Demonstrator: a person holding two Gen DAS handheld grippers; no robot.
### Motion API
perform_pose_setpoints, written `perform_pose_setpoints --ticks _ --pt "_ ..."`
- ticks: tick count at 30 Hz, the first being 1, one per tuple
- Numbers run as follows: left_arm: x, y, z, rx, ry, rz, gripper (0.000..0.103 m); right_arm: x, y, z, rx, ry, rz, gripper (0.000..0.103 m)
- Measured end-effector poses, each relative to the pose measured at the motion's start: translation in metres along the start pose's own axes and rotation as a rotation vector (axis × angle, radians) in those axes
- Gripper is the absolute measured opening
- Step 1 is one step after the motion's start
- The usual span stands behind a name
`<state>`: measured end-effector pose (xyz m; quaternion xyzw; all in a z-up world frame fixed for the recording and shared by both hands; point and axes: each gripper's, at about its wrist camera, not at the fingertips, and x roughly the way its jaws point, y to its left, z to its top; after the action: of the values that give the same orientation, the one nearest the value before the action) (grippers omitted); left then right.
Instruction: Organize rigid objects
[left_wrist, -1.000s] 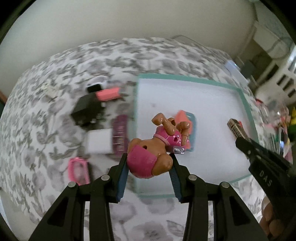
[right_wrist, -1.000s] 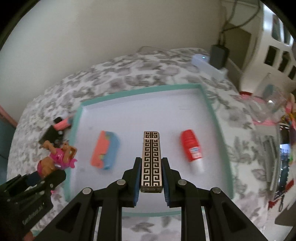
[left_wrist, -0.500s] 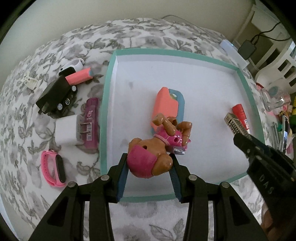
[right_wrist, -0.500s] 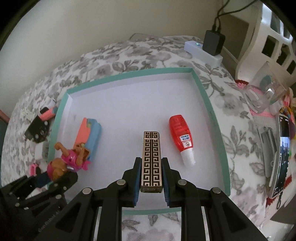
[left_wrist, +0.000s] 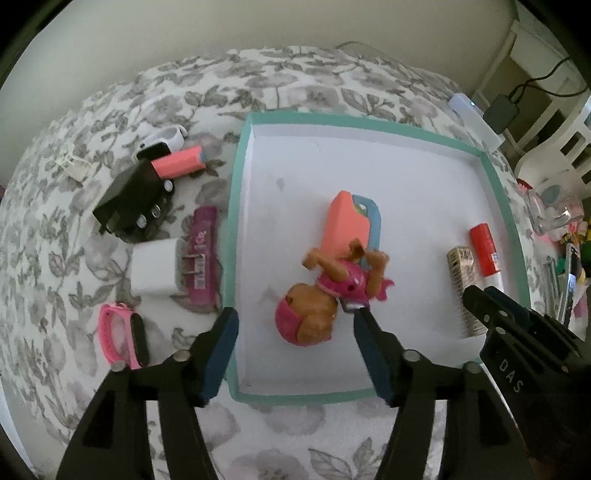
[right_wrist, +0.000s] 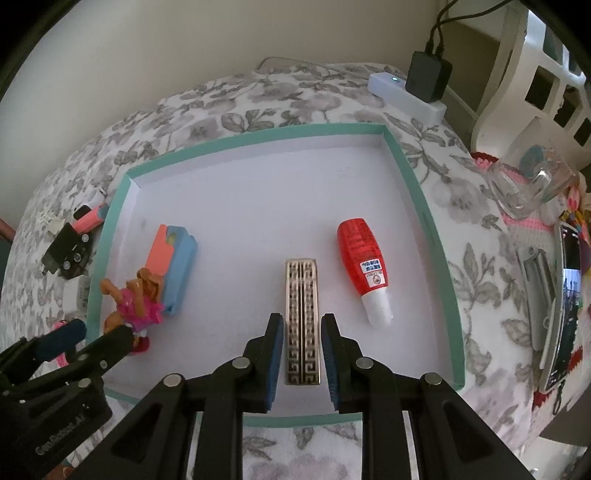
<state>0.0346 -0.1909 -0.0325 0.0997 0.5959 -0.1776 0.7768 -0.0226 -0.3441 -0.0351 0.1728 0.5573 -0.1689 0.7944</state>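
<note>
Both jaws opened, releasing doll (left_wrist: 321, 295) and lighter (right_wrist: 301, 321).

A home bedroom, going by the grey floral bedspread (right_wrist: 280, 92) that serves as the work surface against a plain cream wall (right_wrist: 184, 44). At two o'clock stands white slatted furniture (right_wrist: 546, 74), with a power strip (right_wrist: 406, 96) and black plug-in adapter (right_wrist: 428, 79) beside it.

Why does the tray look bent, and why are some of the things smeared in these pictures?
Both wrist views use a fisheye lens, so the straight teal tray bows outward and the corners go black. In the left wrist view the toy figure and purple tube are motion-blurred. In the right wrist view the patterned bar is smeared too, while the red bottle stays sharp. Light is soft, shadows faint.
</note>
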Motion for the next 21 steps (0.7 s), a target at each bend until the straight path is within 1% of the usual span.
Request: perform_pose_setpoints --ticks 1,2,4,6,8,11,12,15,17,18,19,20,21 --pt "-0.001 0.000 0.000 -0.001 0.001 -0.003 0.066 0.000 0.000 0.000 0.002 -0.001 -0.001 0.041" --pt "-0.001 0.001 0.001 -0.004 0.002 -0.006 0.067 0.000 -0.001 0.000 0.005 -0.002 -0.002 0.046" --pt "0.000 0.002 0.001 -0.004 0.008 0.000 0.067 0.000 -0.001 0.000 0.007 -0.003 -0.005 0.046" --pt "-0.001 0.002 0.001 -0.003 0.008 0.007 0.068 0.001 -0.002 0.000 0.010 -0.004 -0.008 0.051" --pt "-0.001 0.003 0.002 -0.006 0.003 0.014 0.080 0.000 -0.003 0.000 0.016 -0.007 -0.011 0.062" --pt "-0.004 0.005 0.003 -0.006 -0.019 0.029 0.089 0.000 -0.005 0.001 0.030 -0.014 -0.007 0.068" --pt "-0.005 0.006 0.003 -0.007 -0.026 0.035 0.090 -0.001 -0.007 0.001 0.040 -0.017 -0.003 0.070" --pt "-0.006 0.013 0.004 -0.024 -0.033 0.064 0.090 0.000 -0.010 0.001 0.061 -0.020 0.010 0.081" --pt "-0.006 0.021 0.005 -0.054 -0.032 0.078 0.091 0.000 -0.011 0.001 0.069 -0.025 0.015 0.091" --pt "-0.007 0.025 0.006 -0.073 -0.033 0.078 0.091 -0.001 -0.011 0.001 0.072 -0.029 0.017 0.094" --pt "-0.007 0.028 0.007 -0.086 -0.034 0.076 0.091 -0.001 -0.012 0.001 0.074 -0.035 0.022 0.100" --pt "-0.008 0.033 0.007 -0.107 -0.036 0.072 0.091 -0.003 -0.012 0.002 0.077 -0.048 0.032 0.103" --pt "-0.009 0.037 0.008 -0.122 -0.039 0.070 0.091 -0.004 -0.012 0.003 0.078 -0.053 0.038 0.103"
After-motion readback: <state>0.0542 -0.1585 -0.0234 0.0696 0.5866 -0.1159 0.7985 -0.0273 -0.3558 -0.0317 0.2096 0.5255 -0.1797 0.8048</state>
